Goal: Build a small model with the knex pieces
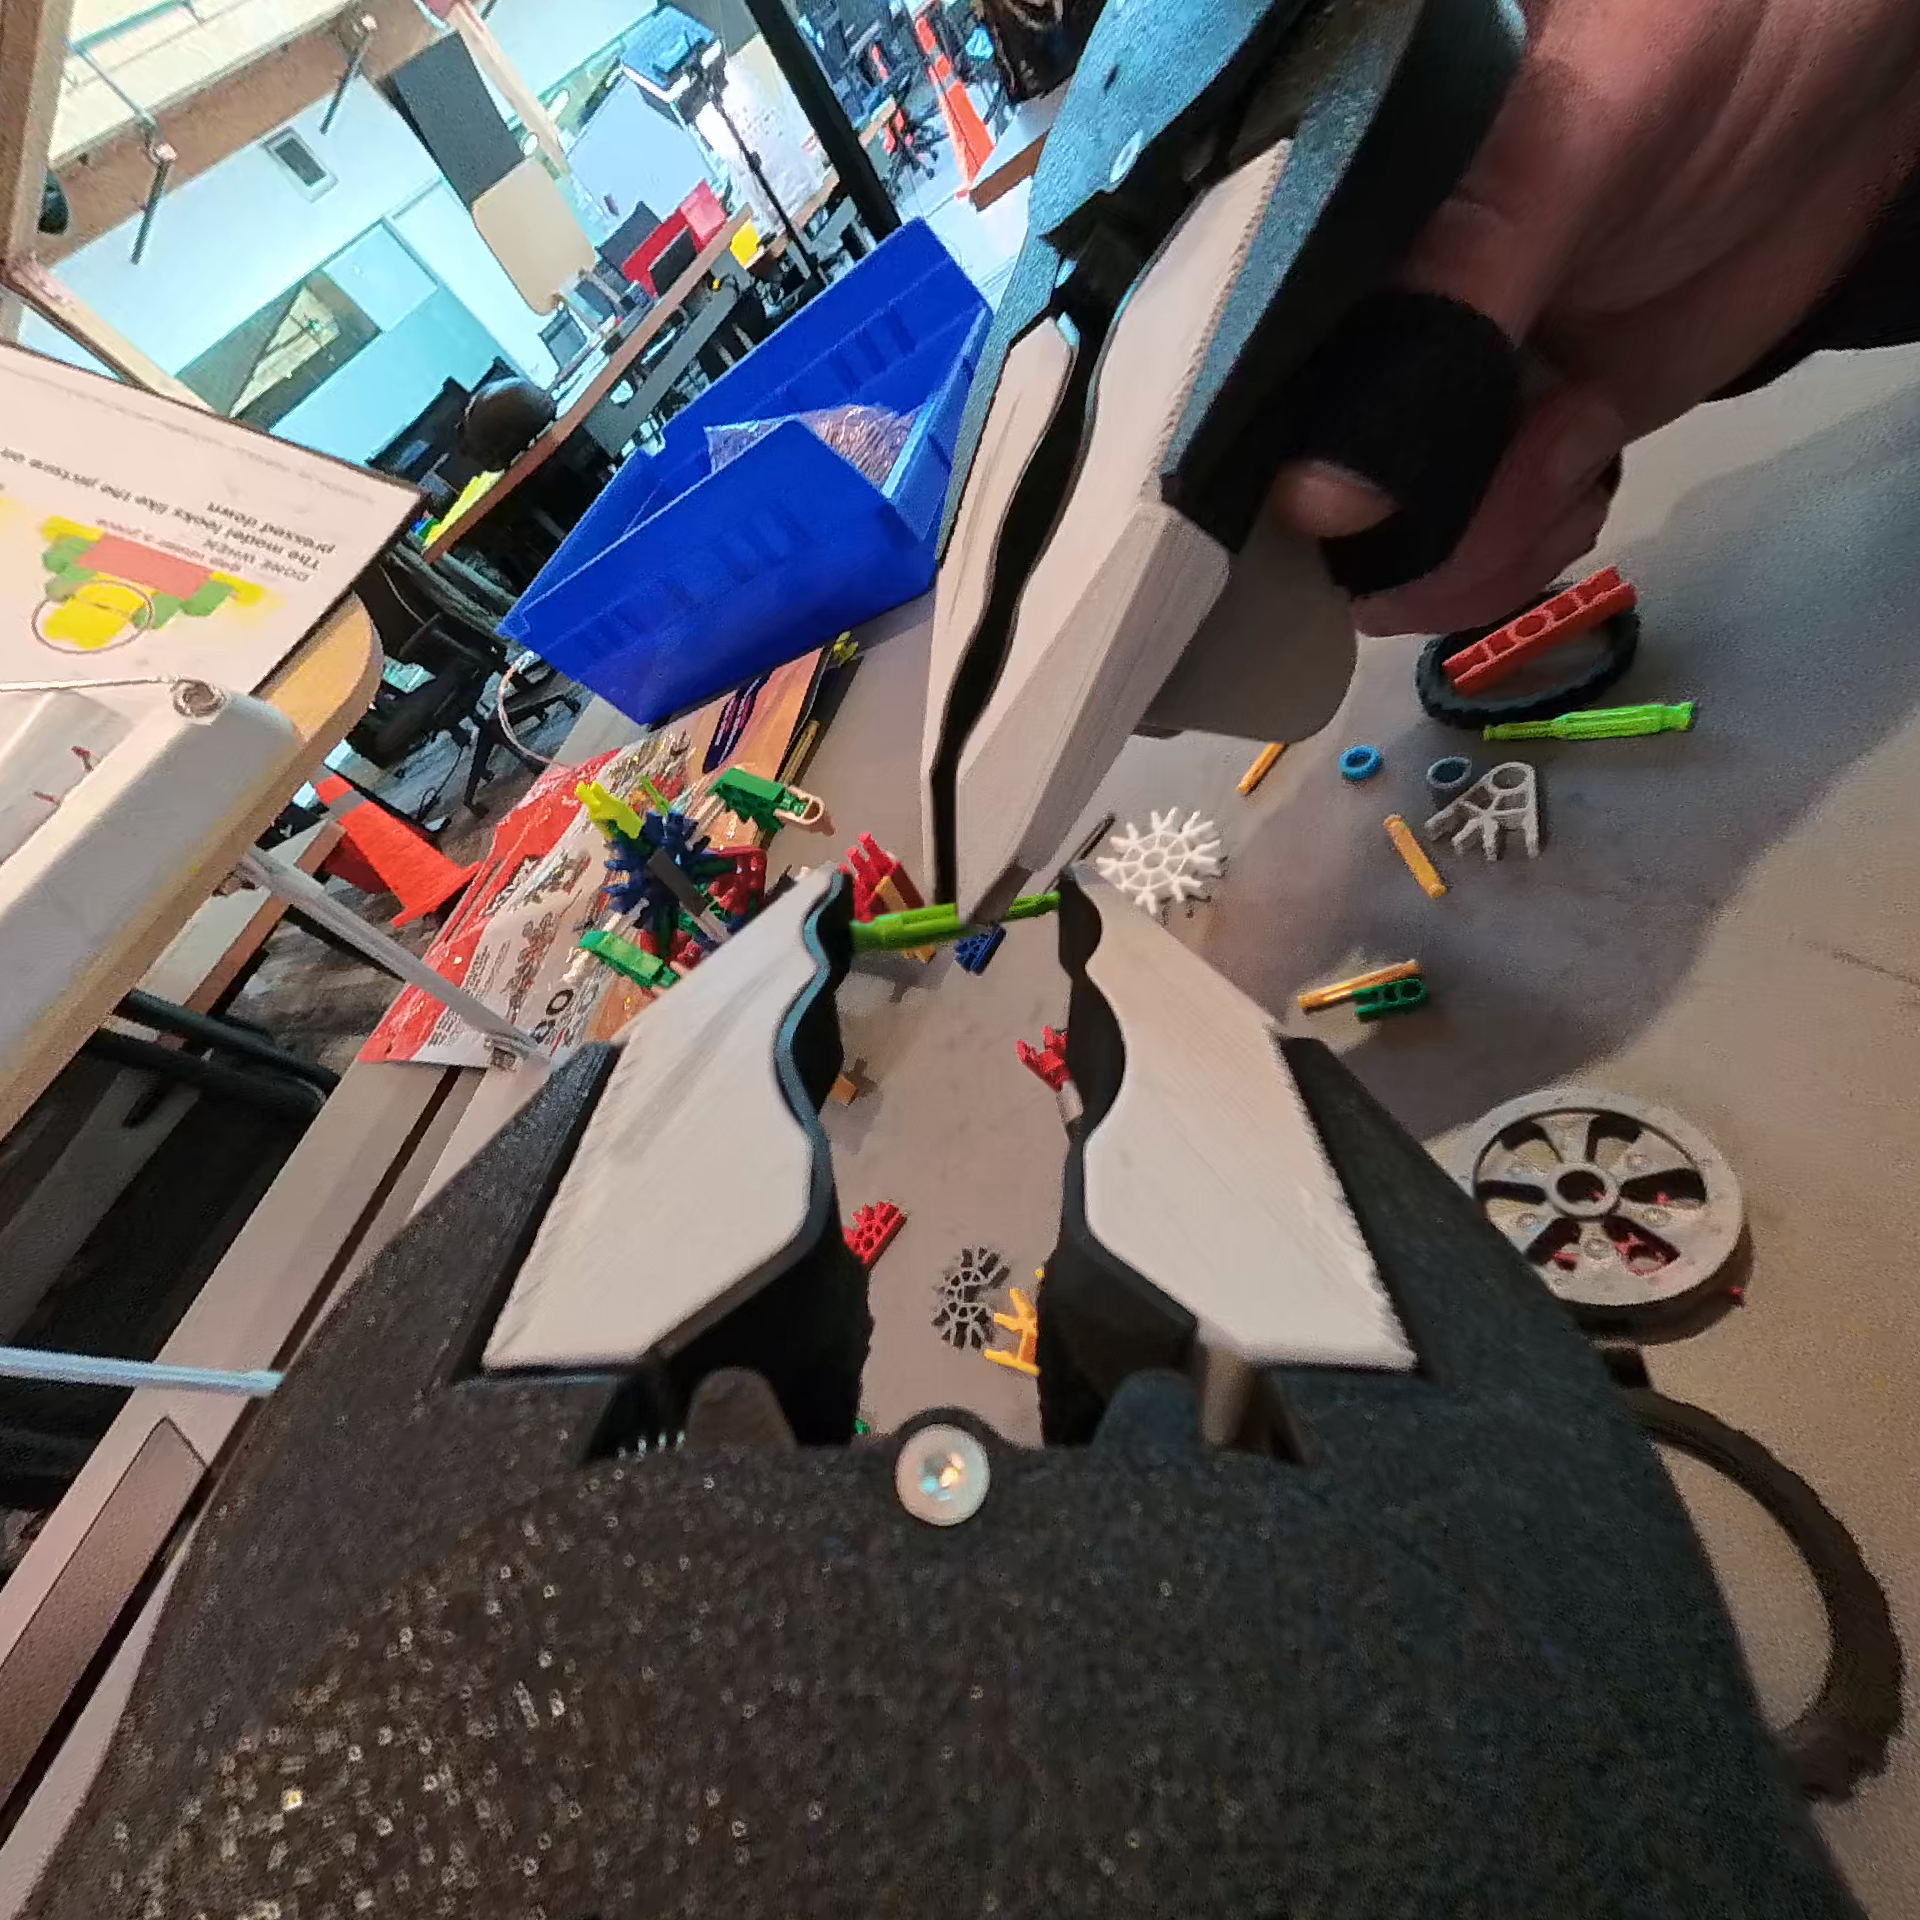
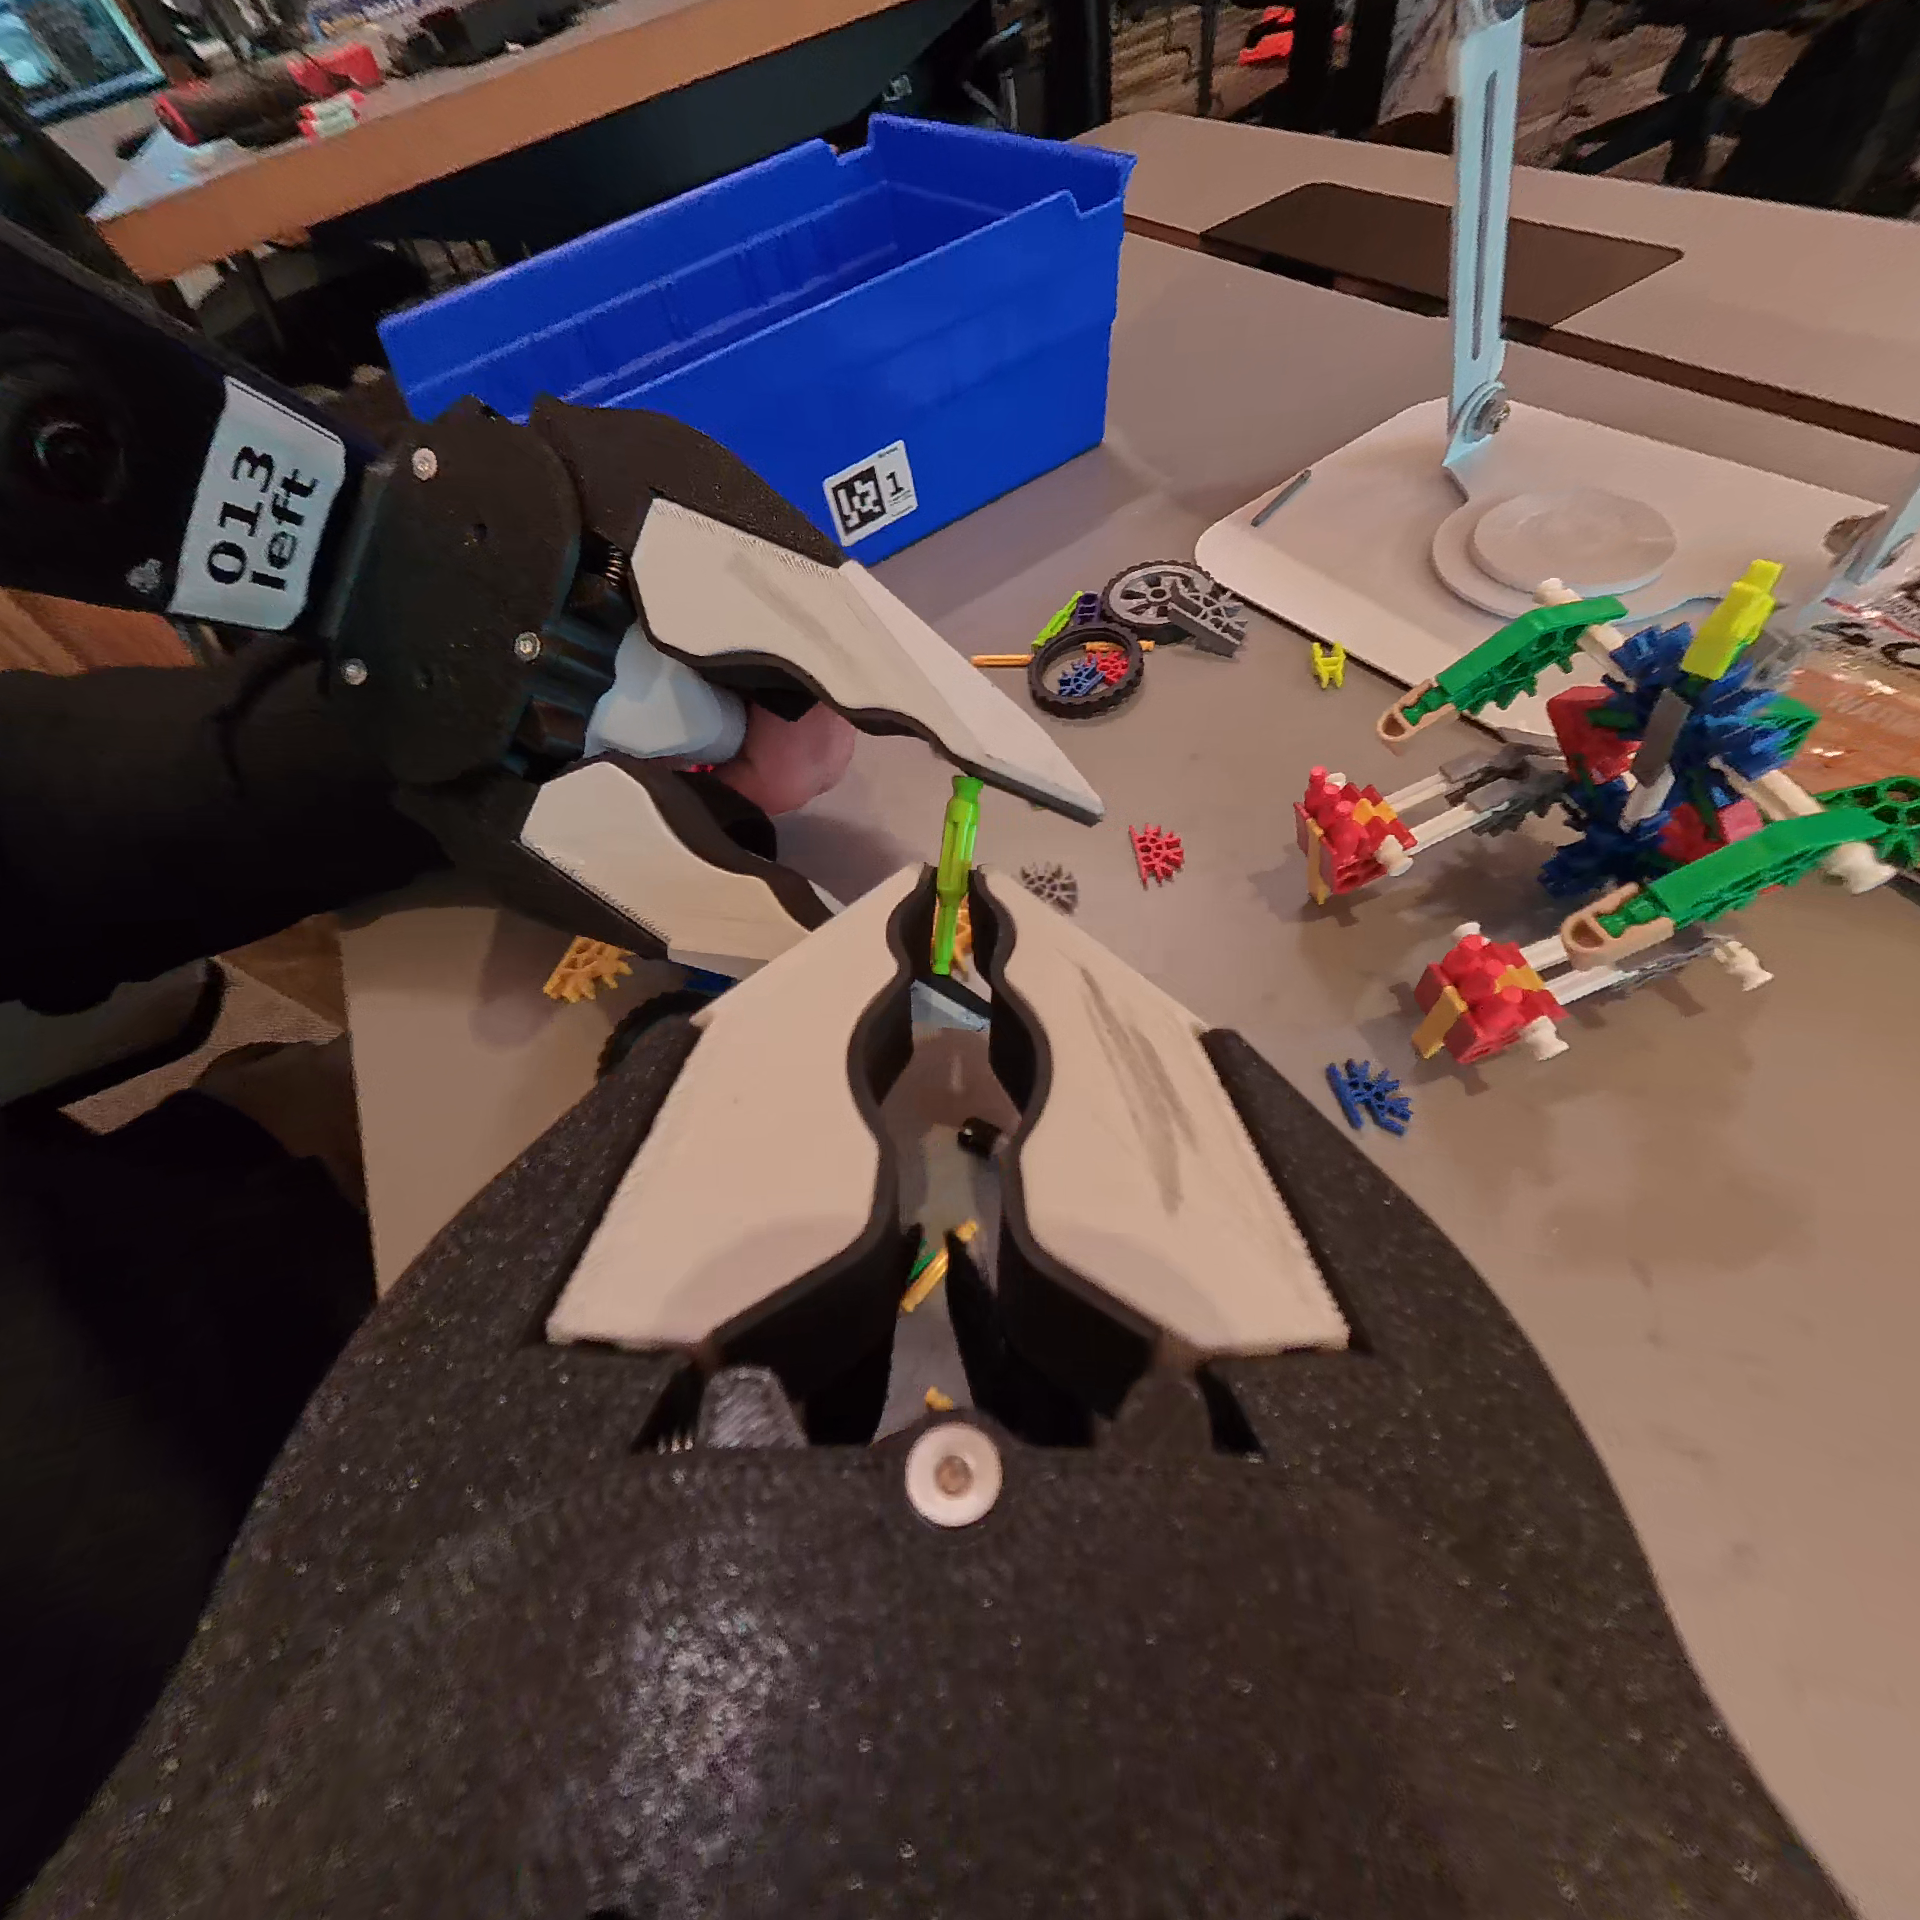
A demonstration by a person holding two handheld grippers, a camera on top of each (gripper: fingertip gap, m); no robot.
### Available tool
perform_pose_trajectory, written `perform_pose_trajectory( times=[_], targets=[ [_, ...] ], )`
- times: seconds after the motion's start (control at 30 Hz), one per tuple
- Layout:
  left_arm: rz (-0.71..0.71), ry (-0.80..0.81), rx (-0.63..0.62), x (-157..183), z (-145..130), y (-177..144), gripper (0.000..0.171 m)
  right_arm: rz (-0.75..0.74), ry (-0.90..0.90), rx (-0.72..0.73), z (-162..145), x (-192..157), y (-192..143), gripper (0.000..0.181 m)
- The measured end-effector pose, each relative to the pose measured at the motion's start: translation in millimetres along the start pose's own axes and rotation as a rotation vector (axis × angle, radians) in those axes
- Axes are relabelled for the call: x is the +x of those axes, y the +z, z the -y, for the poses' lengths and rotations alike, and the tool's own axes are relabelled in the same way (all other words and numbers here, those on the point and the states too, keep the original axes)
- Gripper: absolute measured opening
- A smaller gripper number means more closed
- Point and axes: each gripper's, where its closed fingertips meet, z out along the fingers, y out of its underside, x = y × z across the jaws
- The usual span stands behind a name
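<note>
My right gripper (image 2: 951, 883) is shut on a lime green rod (image 2: 961, 831), gripped near its middle and standing upright above the grey table (image 2: 1558, 1299). My left gripper (image 1: 951, 899) is open, with one finger on each side of the rod (image 1: 899, 925) and no contact with it that I can see. In the right wrist view the left gripper (image 2: 961, 873) comes in from the left, and the rod's upper end sits between its spread fingers. In the left wrist view the right gripper (image 1: 966, 909) comes down from above, held by a hand.
A blue bin (image 2: 831, 312) stands at the back. A built model (image 2: 1662, 769) of green, blue and red pieces lies to the right by a white stand base (image 2: 1403, 561). Loose parts are scattered about: a white snowflake connector (image 1: 1164, 857), a grey wheel hub (image 1: 1605, 1195) and a black tyre (image 1: 1527, 665). The white snowflake connector (image 1: 1164, 857) lies around 9 centimetres away from my left fingertips.
</note>
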Motion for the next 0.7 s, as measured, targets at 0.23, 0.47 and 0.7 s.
perform_pose_trajectory(
  times=[0.23, 0.47, 0.7],
  targets=[
    [-0.024, 0.014, 0.043, 5.6, 8.8, -2.5, 0.037, 0.079, 0.059, 0.011, 0.7, -6.6, -7.2, 0.005],
    [-0.025, 0.026, 0.029, 5.4, 6.3, -2.3, 0.042, 0.004, 0.026, -0.034, -5.2, 3.1, -13.3, 0.005],
    [0.013, -0.01, -0.071, -8.7, -15.2, 0.8, 0.041, -0.18, -0.107, -0.359, -63.8, 31.6, -27.9, 0.005]
  ],
)
